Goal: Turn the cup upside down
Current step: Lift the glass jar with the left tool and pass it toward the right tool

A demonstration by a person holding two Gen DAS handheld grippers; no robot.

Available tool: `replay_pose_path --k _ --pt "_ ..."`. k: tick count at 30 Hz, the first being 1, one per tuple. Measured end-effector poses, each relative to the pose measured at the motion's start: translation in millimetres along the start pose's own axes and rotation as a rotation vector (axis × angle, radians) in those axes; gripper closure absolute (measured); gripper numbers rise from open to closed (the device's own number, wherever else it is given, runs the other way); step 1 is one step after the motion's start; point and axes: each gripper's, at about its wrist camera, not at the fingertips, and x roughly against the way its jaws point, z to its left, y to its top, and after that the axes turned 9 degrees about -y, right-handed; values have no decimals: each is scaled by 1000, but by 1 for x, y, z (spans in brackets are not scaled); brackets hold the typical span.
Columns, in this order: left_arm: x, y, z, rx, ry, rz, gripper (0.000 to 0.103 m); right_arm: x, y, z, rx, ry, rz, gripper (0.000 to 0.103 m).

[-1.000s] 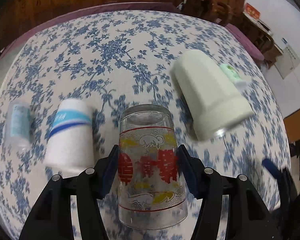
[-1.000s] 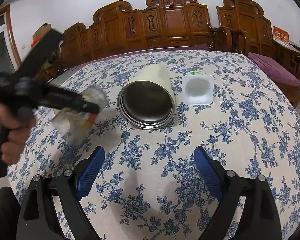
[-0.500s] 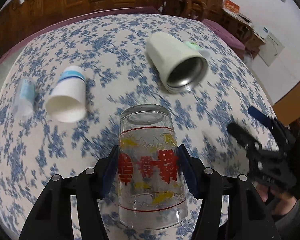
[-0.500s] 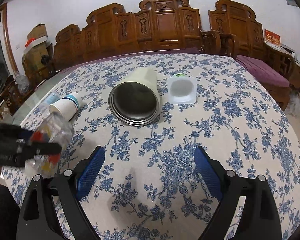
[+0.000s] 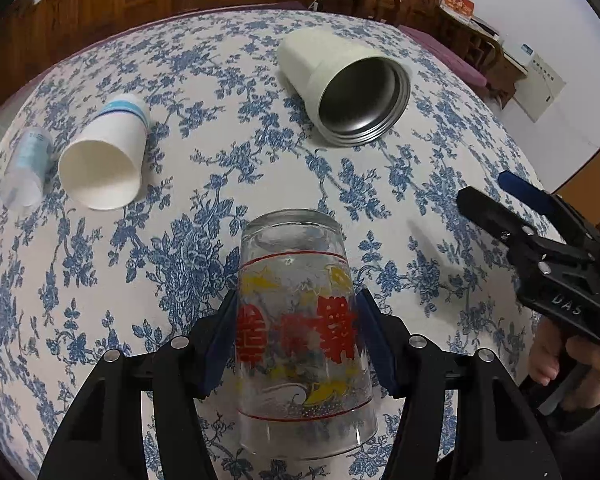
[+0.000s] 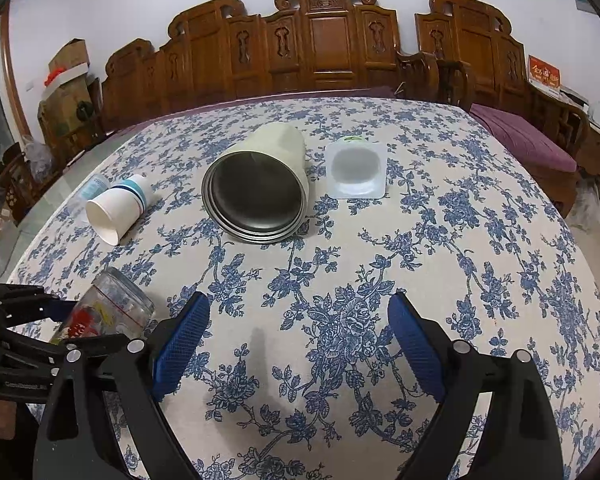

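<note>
My left gripper (image 5: 296, 336) is shut on a clear glass cup (image 5: 300, 320) with red characters and yellow patterns. The cup's base points away from me toward the table and its open mouth faces the camera. It is held over the near left part of the table, tilted. The cup also shows in the right wrist view (image 6: 108, 312), between the left gripper's black arms. My right gripper (image 6: 298, 340) is open and empty above the flowered tablecloth (image 6: 340, 280); it also shows in the left wrist view (image 5: 520, 200) at the right edge.
A cream steel-lined tumbler (image 6: 260, 188) lies on its side mid-table, mouth toward me. A white paper cup (image 6: 118, 206) and a small clear plastic bottle (image 5: 26, 168) lie at the left. A white square plastic cup (image 6: 356, 170) lies behind. Carved wooden chairs (image 6: 328, 40) ring the far side.
The left gripper with the glass cup has come lower and nearer the table's front left, and its view has swung. The right gripper has stayed open, nearly still.
</note>
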Motion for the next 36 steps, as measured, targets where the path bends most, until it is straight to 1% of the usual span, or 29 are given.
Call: replay_pose_path --k 4,8,11,13,14,16,19,21,24,26,27,32,36 --pt "11 -3 -2 -23 -1 -46 47 2 2 4 11 0 4 11" --pt "37 -3 -1 -32 1 -111 47 6 5 9 23 4 -4 11" --pt "60 -8 4 -35 32 -170 46 11 8 14 27 13 -13 11" --pt "73 -11 11 -26 49 -209 39 15 10 17 32 20 -22 11" --pt "81 -14 17 -20 52 -237 39 17 10 19 35 22 -25 11" --pt "91 -15 23 -19 60 -263 39 21 11 24 43 34 -27 11" --pt "104 -20 31 -34 106 -315 39 30 16 34 56 57 -37 11" --pt "109 -22 36 -42 132 -342 36 36 18 42 69 71 -47 11" --pt "116 -27 45 -47 163 -399 28 43 20 53 83 93 -54 11" --pt "120 -30 54 -36 174 -437 10 46 19 61 99 106 -54 11" --pt "120 -30 60 -21 185 -452 8 46 18 66 109 111 -51 11" --pt "119 -28 84 37 197 -447 8 49 14 85 144 120 -55 11" --pt "118 -28 95 33 271 -458 8 44 10 98 148 132 -26 11"
